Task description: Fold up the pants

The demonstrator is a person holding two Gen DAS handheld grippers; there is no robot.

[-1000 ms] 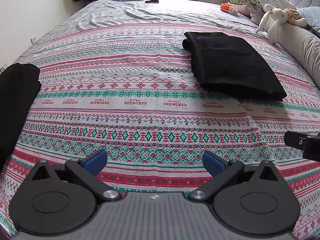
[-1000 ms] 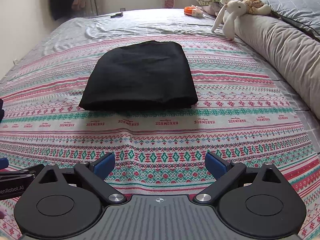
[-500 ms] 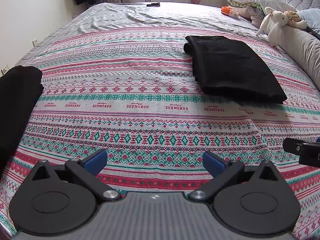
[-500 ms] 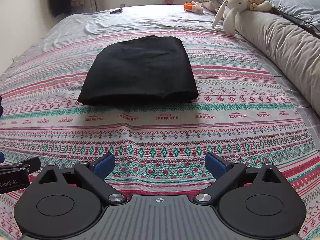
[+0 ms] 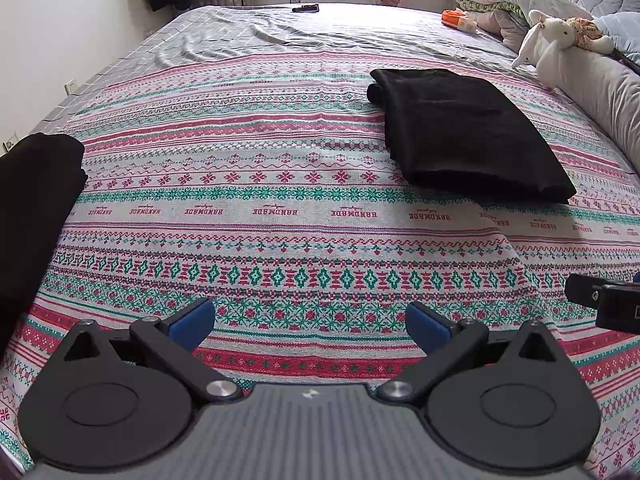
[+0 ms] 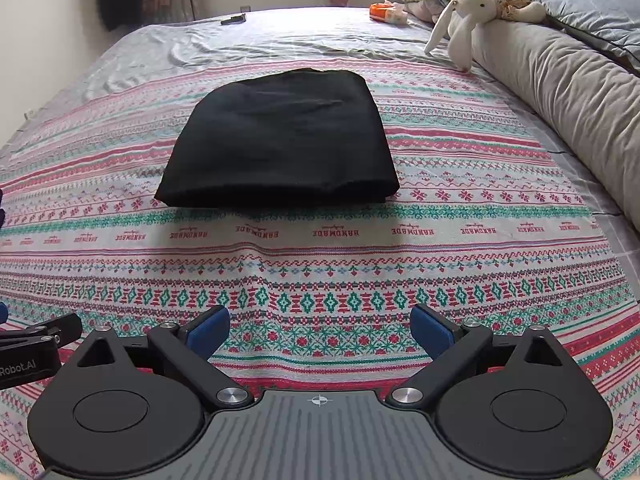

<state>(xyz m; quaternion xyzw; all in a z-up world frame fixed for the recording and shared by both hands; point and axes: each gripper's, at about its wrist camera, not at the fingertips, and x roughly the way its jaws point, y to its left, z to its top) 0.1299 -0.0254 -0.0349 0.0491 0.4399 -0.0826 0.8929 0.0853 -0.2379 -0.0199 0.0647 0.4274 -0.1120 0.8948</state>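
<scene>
Black pants (image 6: 280,140) lie folded into a neat rectangle on the patterned bedspread (image 6: 320,264). In the left wrist view they (image 5: 464,132) lie at the upper right. My left gripper (image 5: 310,322) is open and empty, low over the bedspread, well short of the pants. My right gripper (image 6: 320,330) is open and empty, in front of the pants and apart from them. Part of the right gripper shows at the right edge of the left wrist view (image 5: 604,300).
Another dark cloth (image 5: 32,208) lies at the bed's left edge. A grey bolster (image 6: 560,92), pillows and a white plush rabbit (image 6: 464,12) line the right side. An orange packet (image 6: 384,12) and a dark remote (image 6: 234,20) lie at the far end.
Both grippers have drawn back slightly toward me and tilted down a little; the pants sit a little lower in both views. Both stay open and empty.
</scene>
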